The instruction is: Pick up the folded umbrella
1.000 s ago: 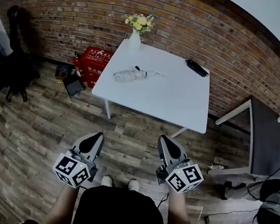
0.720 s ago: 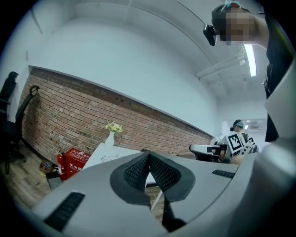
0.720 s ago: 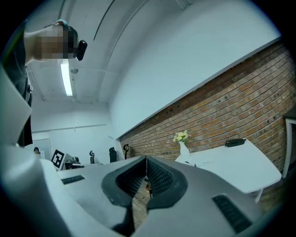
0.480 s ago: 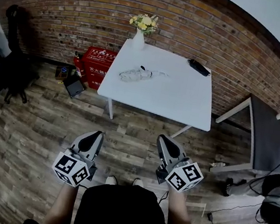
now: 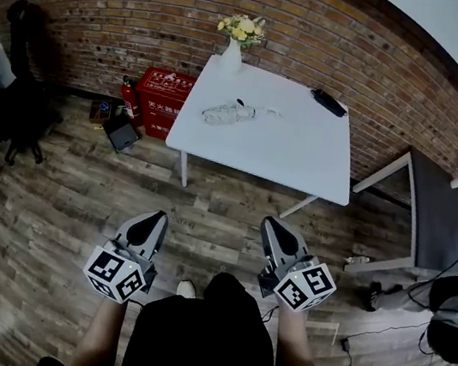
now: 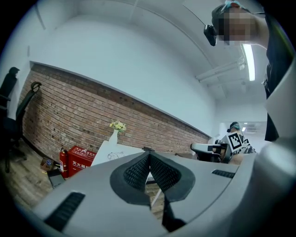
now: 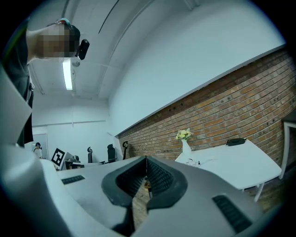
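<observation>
The folded umbrella [image 5: 229, 111], white with a loose strap, lies on the left part of the white table [image 5: 302, 160] ahead of me. It shows faintly on the tabletop in the left gripper view [image 6: 115, 155] and the right gripper view [image 7: 196, 162]. My left gripper [image 5: 153, 224] and my right gripper [image 5: 277, 233] are held low over the wooden floor, well short of the table. Both are shut with nothing between their jaws [image 6: 149, 157] [image 7: 146, 162].
A white vase with yellow flowers [image 5: 234, 44] stands at the table's back left corner and a black object [image 5: 328, 102] lies at its back right. Red crates [image 5: 162, 97] sit by the brick wall, left of the table. A dark bench [image 5: 440, 222] stands at the right.
The table and umbrella have shifted slightly in the head view as I step closer. Both grippers keep their pose and stay shut.
</observation>
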A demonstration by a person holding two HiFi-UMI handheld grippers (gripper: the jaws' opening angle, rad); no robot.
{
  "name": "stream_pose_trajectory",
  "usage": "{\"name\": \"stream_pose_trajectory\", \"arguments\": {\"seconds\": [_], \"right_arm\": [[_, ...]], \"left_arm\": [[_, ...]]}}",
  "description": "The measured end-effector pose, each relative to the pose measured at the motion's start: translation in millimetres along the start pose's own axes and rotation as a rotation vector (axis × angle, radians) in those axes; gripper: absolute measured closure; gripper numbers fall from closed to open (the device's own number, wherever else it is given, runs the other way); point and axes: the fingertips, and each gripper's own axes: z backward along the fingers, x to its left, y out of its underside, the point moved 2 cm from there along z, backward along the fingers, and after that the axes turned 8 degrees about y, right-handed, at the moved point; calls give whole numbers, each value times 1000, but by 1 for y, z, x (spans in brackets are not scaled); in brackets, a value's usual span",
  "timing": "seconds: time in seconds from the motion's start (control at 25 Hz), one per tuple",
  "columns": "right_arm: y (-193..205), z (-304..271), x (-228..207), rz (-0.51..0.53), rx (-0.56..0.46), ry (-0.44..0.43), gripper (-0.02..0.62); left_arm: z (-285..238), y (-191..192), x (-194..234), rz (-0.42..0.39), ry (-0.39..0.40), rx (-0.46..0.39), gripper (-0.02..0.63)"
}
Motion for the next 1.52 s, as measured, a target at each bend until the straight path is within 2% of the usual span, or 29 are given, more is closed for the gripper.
{"name": "stream_pose_trajectory", "arguments": {"seconds": [0.32,0.72,1.52], "right_arm": [[5,-10,4,9,21,2,574],[1,-40,-20,9,23,-12,574],[-36,-139,-133,-15,37,-73,574]], "left_arm": [[-5,3,11,24,15,14,592],[-36,1,28,48,19,12,593],[-172,-34,70,28,-31,38,592]]}}
